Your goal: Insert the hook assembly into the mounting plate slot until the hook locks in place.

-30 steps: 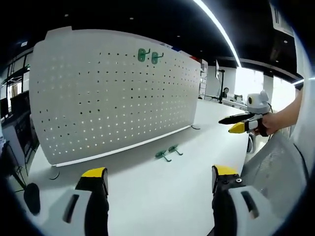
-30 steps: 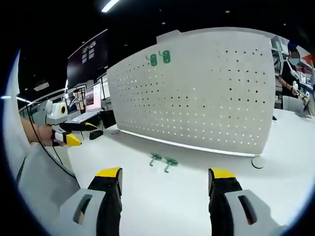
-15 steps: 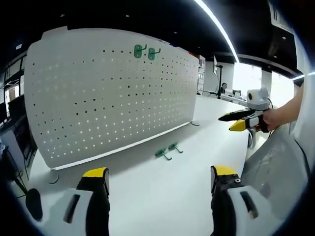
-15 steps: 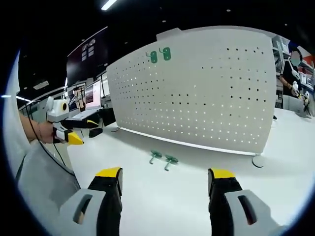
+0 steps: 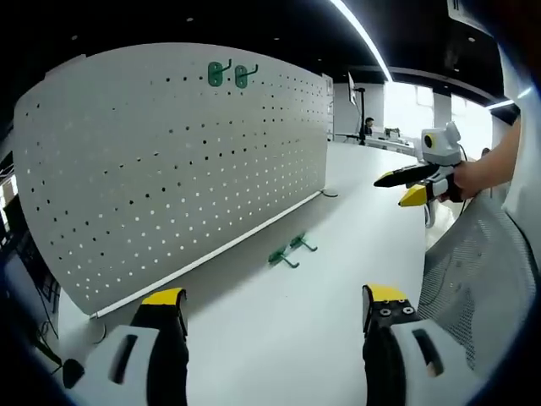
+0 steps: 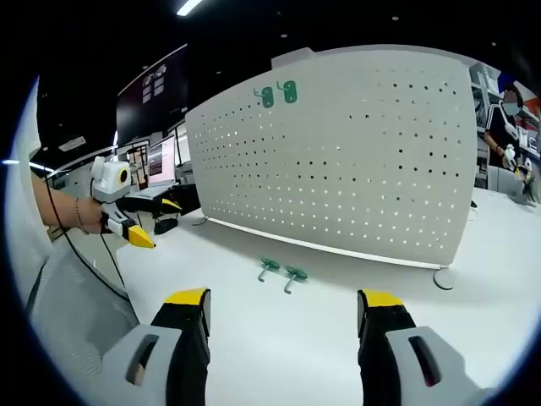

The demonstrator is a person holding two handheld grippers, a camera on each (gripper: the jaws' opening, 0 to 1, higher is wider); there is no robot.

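Observation:
A white perforated mounting plate [image 5: 177,161] stands upright on the white table, and it is also seen in the right gripper view [image 6: 355,161]. Two green hooks [image 5: 226,74] hang near its top edge [image 6: 279,95]. Two more green hook assemblies [image 5: 287,250] lie on the table in front of the plate [image 6: 283,272]. My left gripper [image 5: 273,300] is open and holds nothing, well short of the loose hooks. My right gripper [image 6: 284,300] is open too, with nothing between its jaws. Each gripper shows in the other's view: the right gripper [image 5: 414,186] and the left gripper [image 6: 139,227].
The plate rests on round feet [image 6: 445,279] on the table [image 5: 279,338]. Monitors [image 6: 159,165] stand behind the plate's left end, and a person [image 6: 507,127] is at the far right. A mesh-clad sleeve [image 5: 473,279] fills the right side of the left gripper view.
The left gripper has swung its view, so the plate now sits larger and more to the left. In the right gripper view the left gripper has edged toward the plate. The hooks have not moved.

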